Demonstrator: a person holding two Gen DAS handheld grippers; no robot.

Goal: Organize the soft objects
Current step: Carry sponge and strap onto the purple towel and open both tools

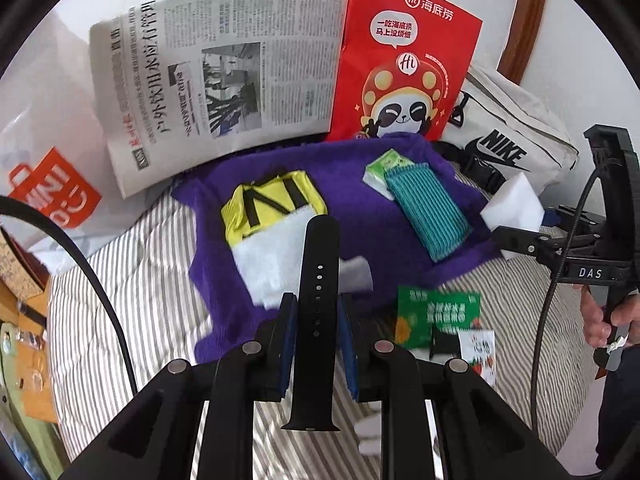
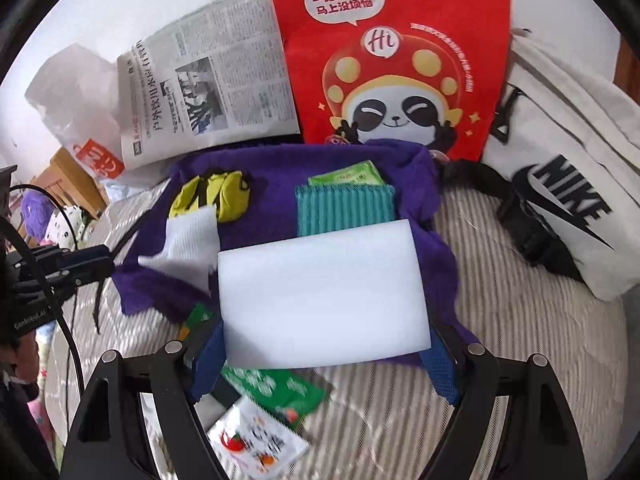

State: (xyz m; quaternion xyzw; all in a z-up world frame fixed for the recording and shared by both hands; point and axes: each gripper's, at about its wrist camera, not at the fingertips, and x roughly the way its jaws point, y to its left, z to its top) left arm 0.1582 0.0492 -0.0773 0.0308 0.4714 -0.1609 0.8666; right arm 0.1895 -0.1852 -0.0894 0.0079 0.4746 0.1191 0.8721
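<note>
Left hand-held gripper (image 1: 318,344) pinching the black watch strap (image 1: 316,320) mid-frame, right hand-held gripper (image 2: 326,344) clamping the white sponge (image 2: 324,292) over the purple towel (image 2: 264,216); that floppy strap could slide out.

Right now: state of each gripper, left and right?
Left gripper: shut on the black watch strap.
Right gripper: jaws wide, shut on the white sponge block.

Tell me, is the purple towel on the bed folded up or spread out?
Spread out. The purple towel lies flat on the striped bedding, with the yellow pouch and teal cloth resting on it.
</note>
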